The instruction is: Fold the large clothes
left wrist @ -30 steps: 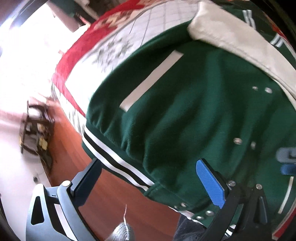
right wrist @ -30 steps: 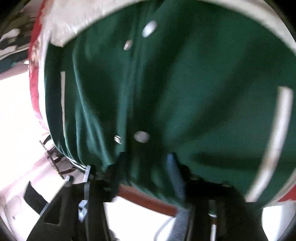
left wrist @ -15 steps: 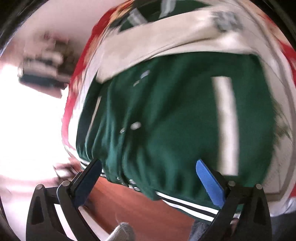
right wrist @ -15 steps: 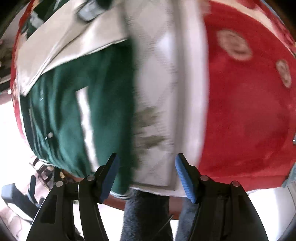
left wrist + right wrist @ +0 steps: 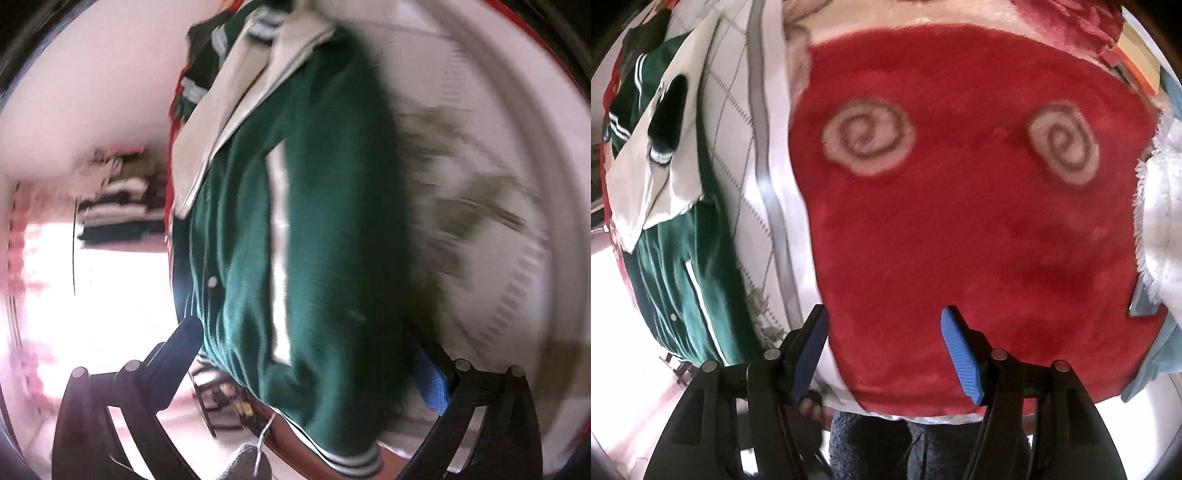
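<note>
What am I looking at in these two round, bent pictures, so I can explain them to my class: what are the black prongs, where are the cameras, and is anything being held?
No robot here: a person holds a two-finger gripper in each hand, and each gripper carries a wide-angle camera looking forward along its fingers. That lens bends the pictures.

The left gripper sees a green jacket with cream sleeves lying on a white patterned bedspread. This picture is blurred. The jaws stand wide, with the jacket's hem showing between them; I cannot tell whether they touch it.

The right gripper hangs over a red blanket with spiral marks; the jacket shows at the left. Its jaws are open and hold nothing.
</note>
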`<action>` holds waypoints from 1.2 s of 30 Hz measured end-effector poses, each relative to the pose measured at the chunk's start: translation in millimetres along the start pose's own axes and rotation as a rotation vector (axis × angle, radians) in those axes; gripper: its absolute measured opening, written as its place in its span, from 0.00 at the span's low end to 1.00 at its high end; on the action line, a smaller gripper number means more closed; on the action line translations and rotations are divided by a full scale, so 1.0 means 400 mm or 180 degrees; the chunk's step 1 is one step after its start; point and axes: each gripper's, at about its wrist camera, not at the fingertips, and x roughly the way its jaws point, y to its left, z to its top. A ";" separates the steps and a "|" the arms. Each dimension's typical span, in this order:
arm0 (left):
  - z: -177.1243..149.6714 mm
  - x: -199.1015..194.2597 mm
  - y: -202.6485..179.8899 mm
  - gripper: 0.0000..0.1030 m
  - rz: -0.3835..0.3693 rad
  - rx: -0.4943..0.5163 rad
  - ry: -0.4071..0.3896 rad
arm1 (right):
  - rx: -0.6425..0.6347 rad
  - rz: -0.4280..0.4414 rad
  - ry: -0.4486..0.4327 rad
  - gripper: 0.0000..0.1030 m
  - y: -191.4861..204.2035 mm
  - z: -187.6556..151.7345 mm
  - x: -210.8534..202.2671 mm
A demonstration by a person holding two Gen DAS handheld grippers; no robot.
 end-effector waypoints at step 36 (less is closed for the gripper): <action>0.122 0.107 0.287 0.17 -0.0597 -0.0775 0.0459 | -0.0857 0.2313 0.0135 0.61 0.483 0.471 0.161</action>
